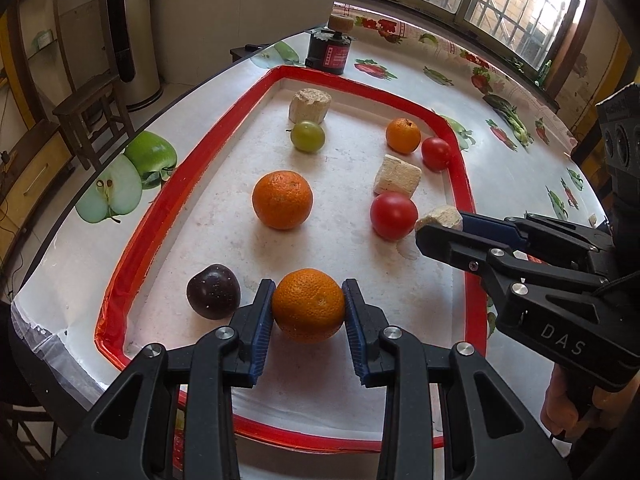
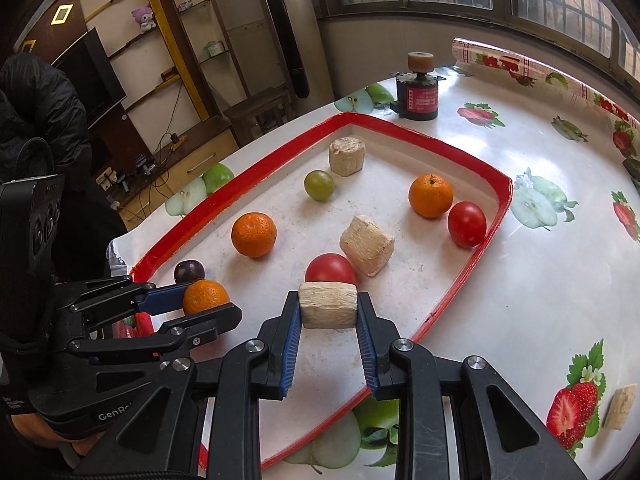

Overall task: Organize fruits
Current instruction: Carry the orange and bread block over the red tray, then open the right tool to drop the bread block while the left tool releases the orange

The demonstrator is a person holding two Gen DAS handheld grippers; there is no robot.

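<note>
A white tray with a red rim (image 1: 132,236) (image 2: 460,280) lies on the table. My left gripper (image 1: 308,308) (image 2: 208,304) is shut on an orange (image 1: 308,304) (image 2: 205,295) near the tray's front, beside a dark plum (image 1: 214,291) (image 2: 189,271). My right gripper (image 2: 328,306) (image 1: 440,226) is shut on a beige block (image 2: 328,305) (image 1: 439,216), just in front of a red tomato (image 1: 393,216) (image 2: 331,268). Two more oranges (image 1: 282,200) (image 1: 403,135), a second tomato (image 1: 436,154), a green fruit (image 1: 307,136) and two more beige blocks (image 1: 397,176) (image 1: 310,105) lie in the tray.
A black canister with a cork top (image 1: 329,50) (image 2: 418,90) stands beyond the tray's far end. Another beige block (image 2: 620,406) lies on the fruit-printed tablecloth (image 2: 540,280) to the right. A wooden stool (image 1: 92,120) stands left of the table.
</note>
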